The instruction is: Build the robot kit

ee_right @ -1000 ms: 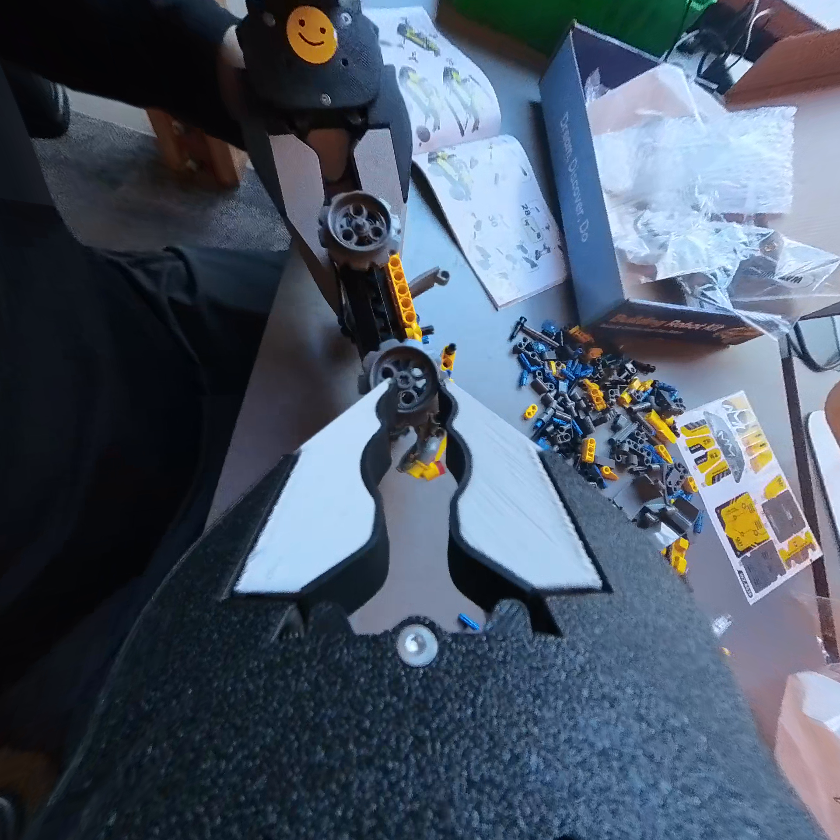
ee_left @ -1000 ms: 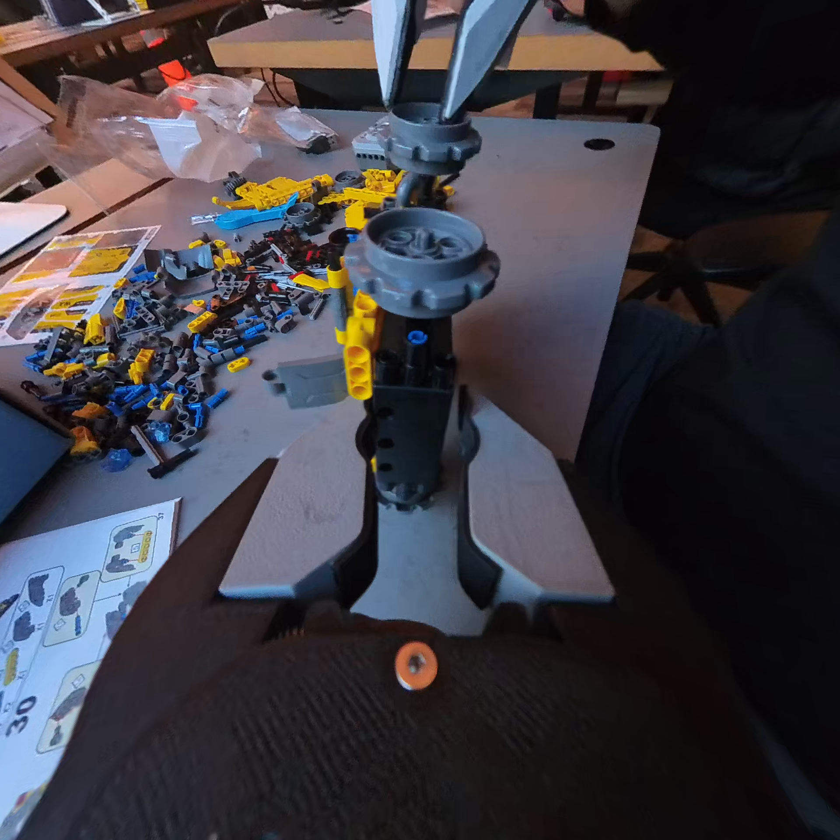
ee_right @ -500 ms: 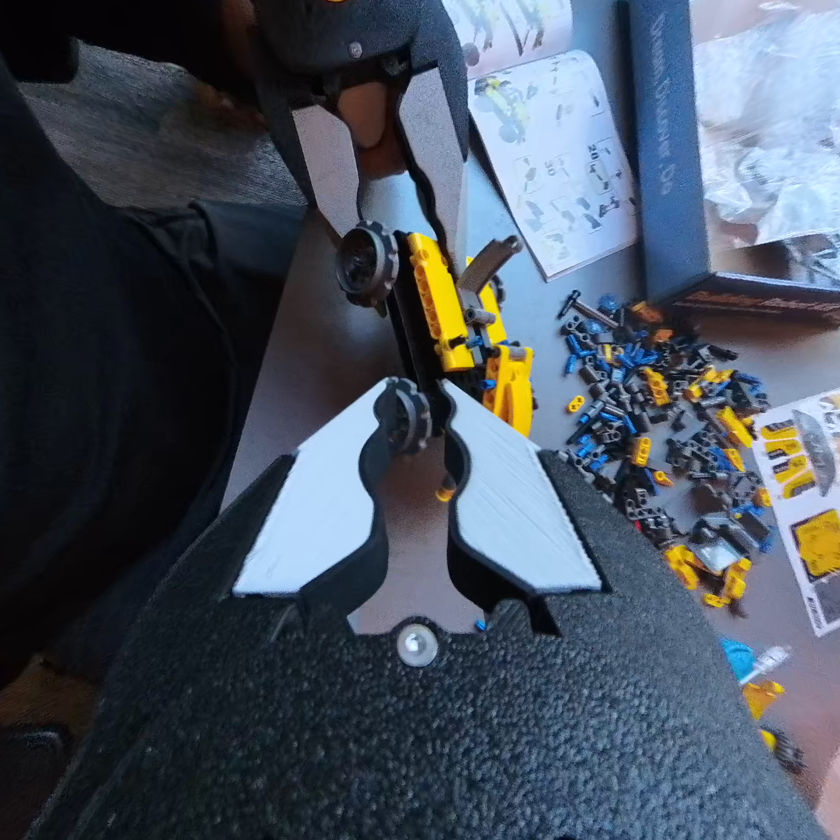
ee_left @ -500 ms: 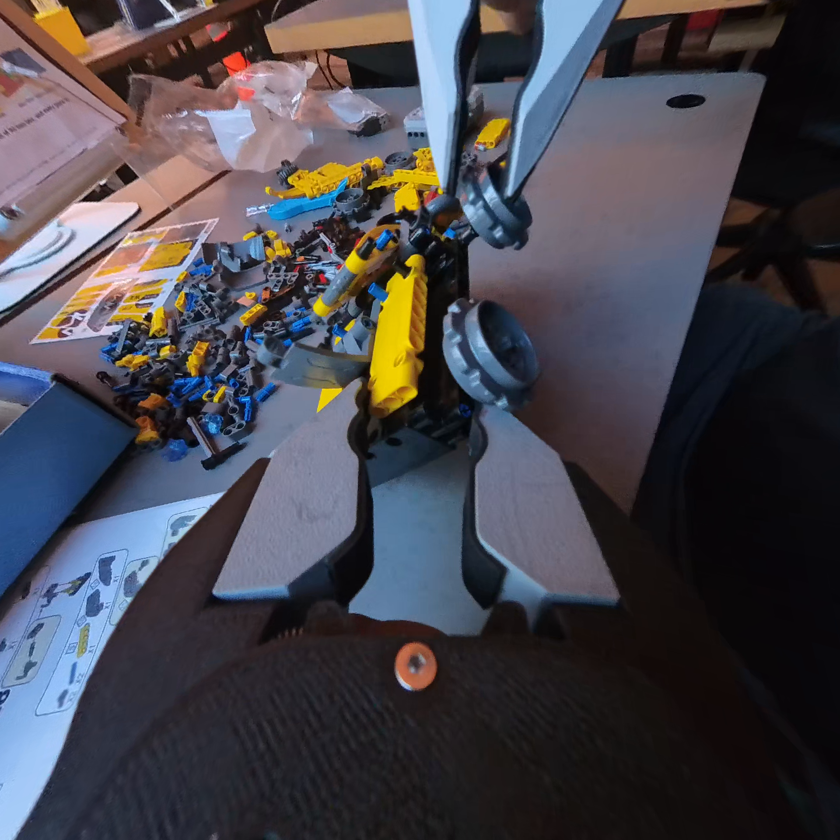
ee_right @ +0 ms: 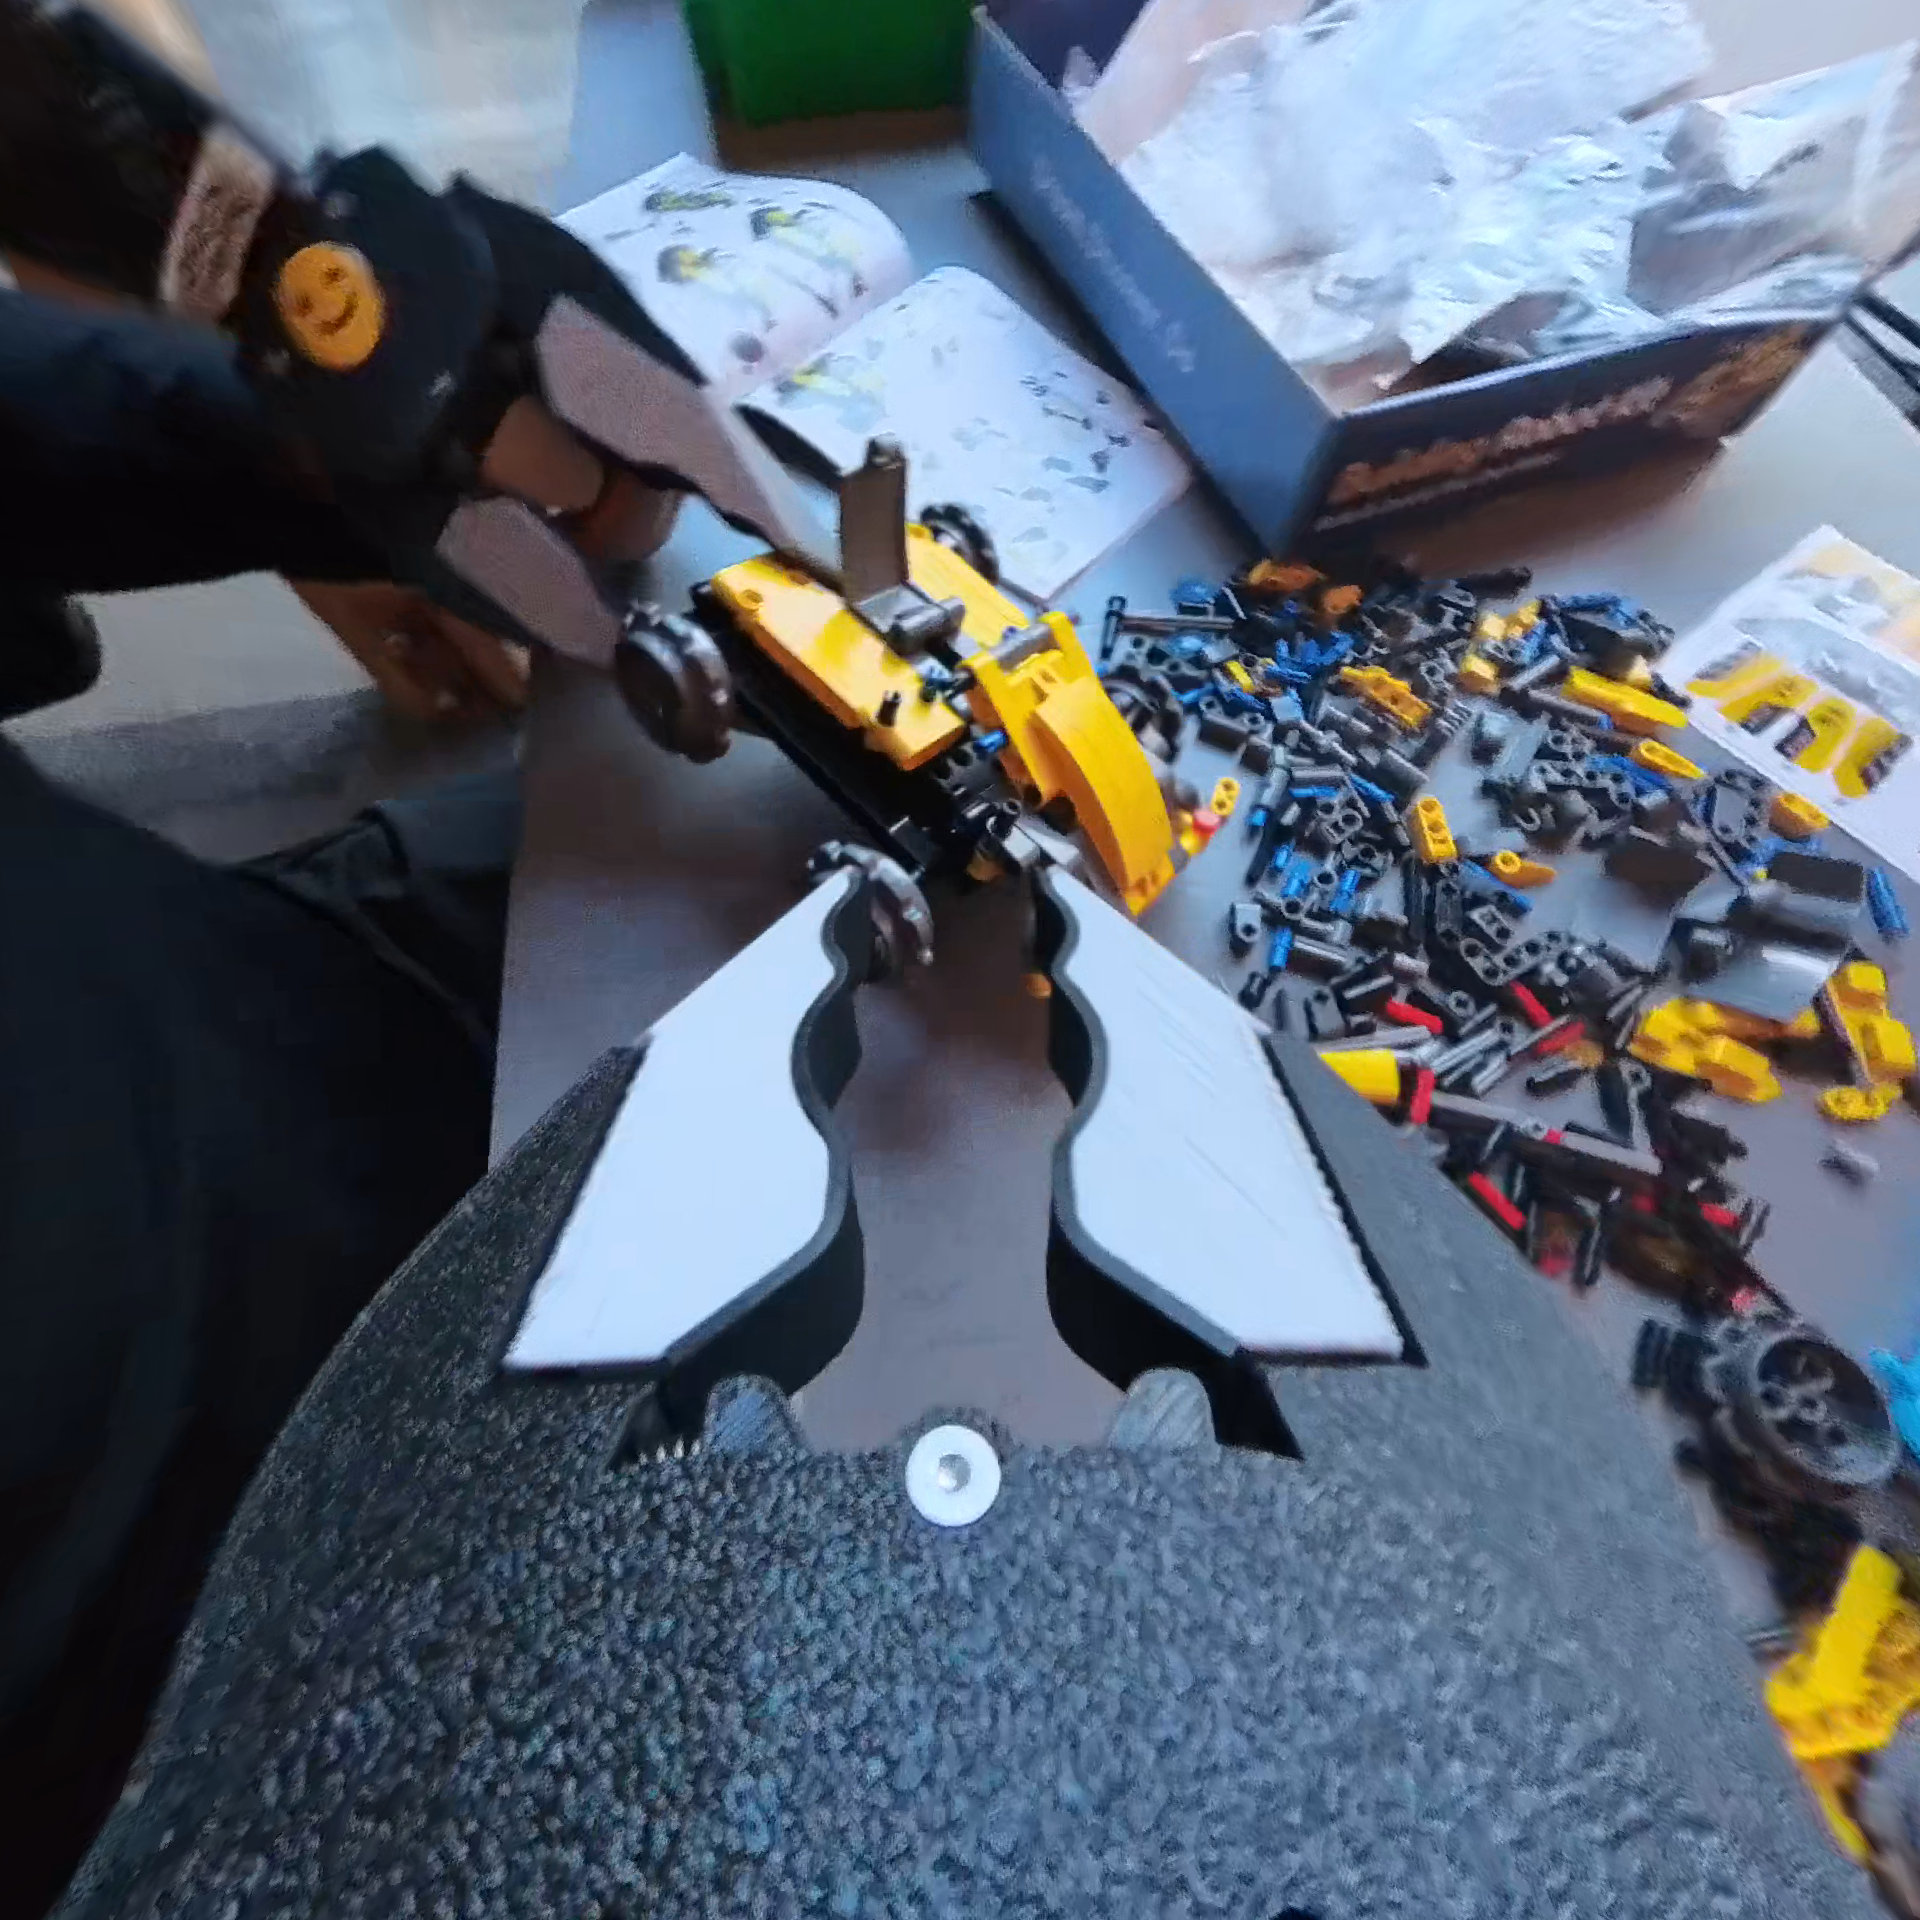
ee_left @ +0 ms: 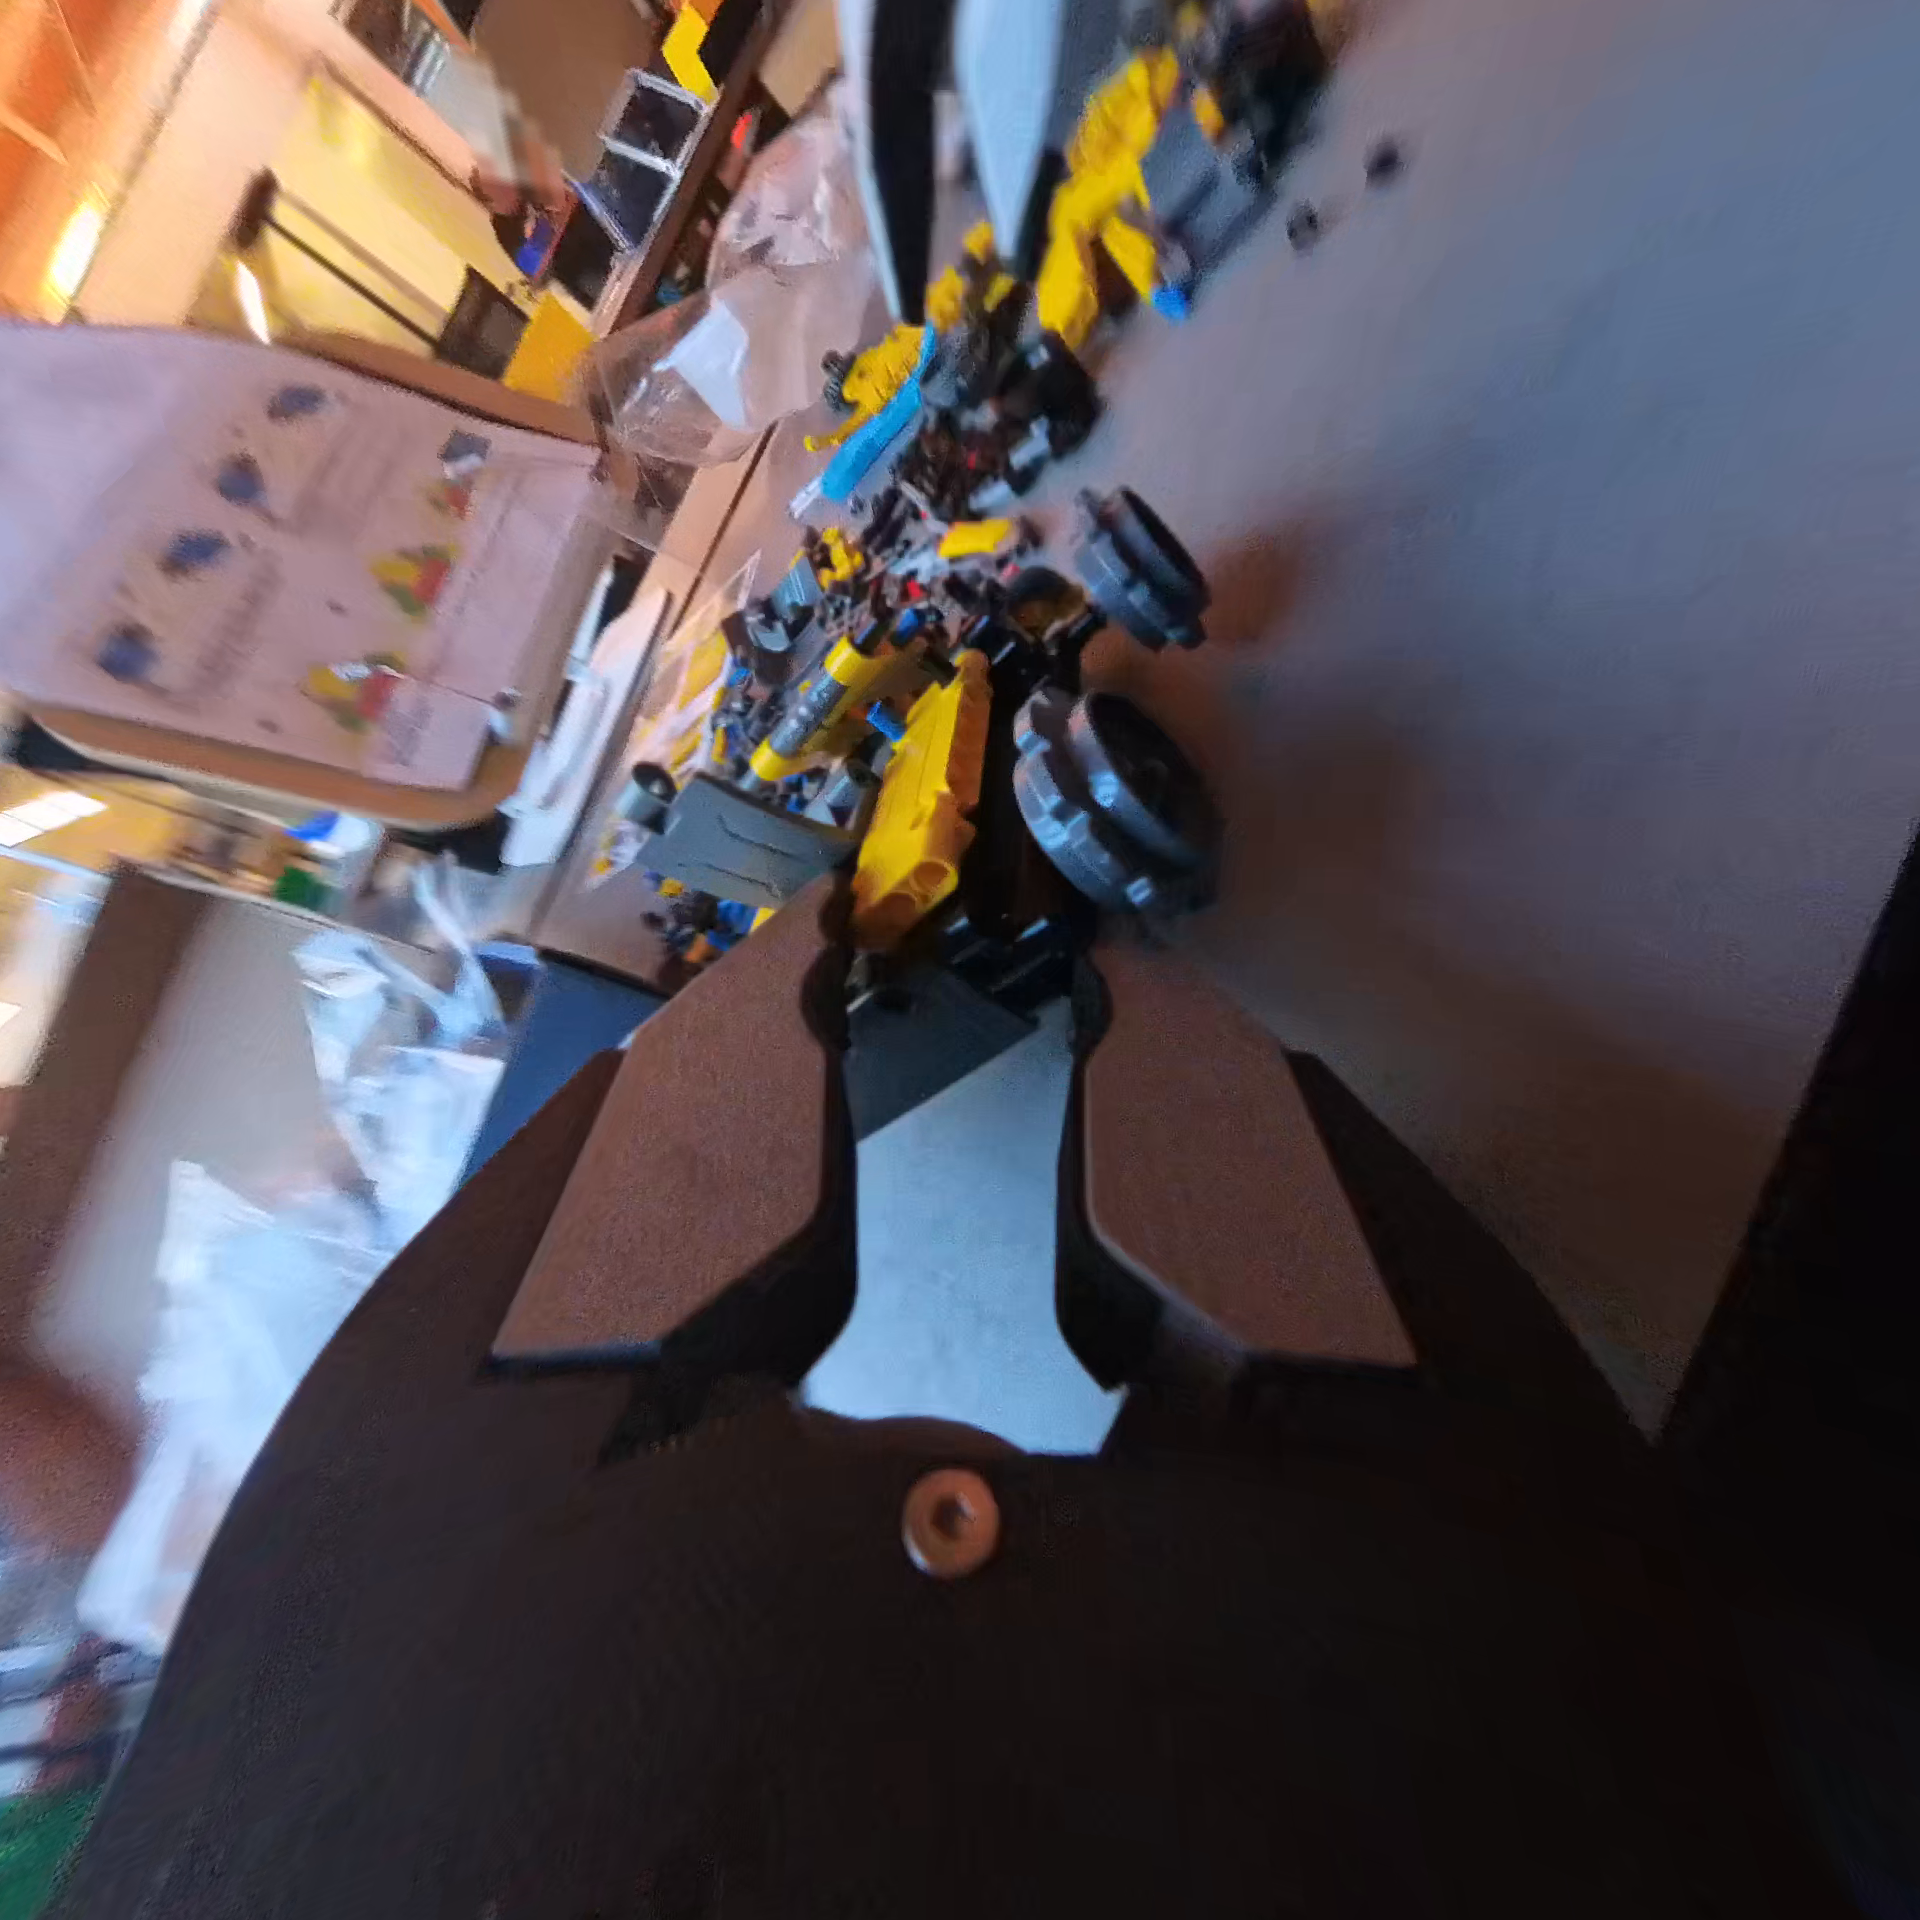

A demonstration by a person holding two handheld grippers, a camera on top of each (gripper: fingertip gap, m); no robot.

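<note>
**Toy model gripped at one end, over the table edge**

Here, the left gripper [ee_left: 956, 935] has its fingers closed narrow on the black rear end of the model [ee_left: 925, 790], a yellow and black brick-built vehicle with grey wheels. The model sits tilted at the near left edge of the table [ee_left: 1507, 520]; both views are blurred, so I cannot tell whether a wheel rests on the table.

The right gripper [ee_right: 951, 904] faces the model's other end with its fingers spread fairly wide, holding nothing. One small wheel [ee_right: 883, 914] lies just beside its left fingertip; whether they touch is unclear. A grey panel [ee_right: 873, 520] stands upright on the model's roof.

To the right lies a pile of loose parts [ee_right: 1507, 831]. Far beyond it are an open booklet [ee_right: 966, 416] and a dark blue box [ee_right: 1195, 343] stuffed with clear bags [ee_right: 1455, 156].

Risks, as I judge them:
- The model hangs from a single grip at one end, so it may pivot or slip, and the table edge is close.
- A knock from the right fingertip may pop the wheel off its axle.
- The upright panel looks easy to snap off.
- Squeezing the pressed-together bricks too hard may split them.
- A dropped piece would be hard to find among the loose parts.
</note>
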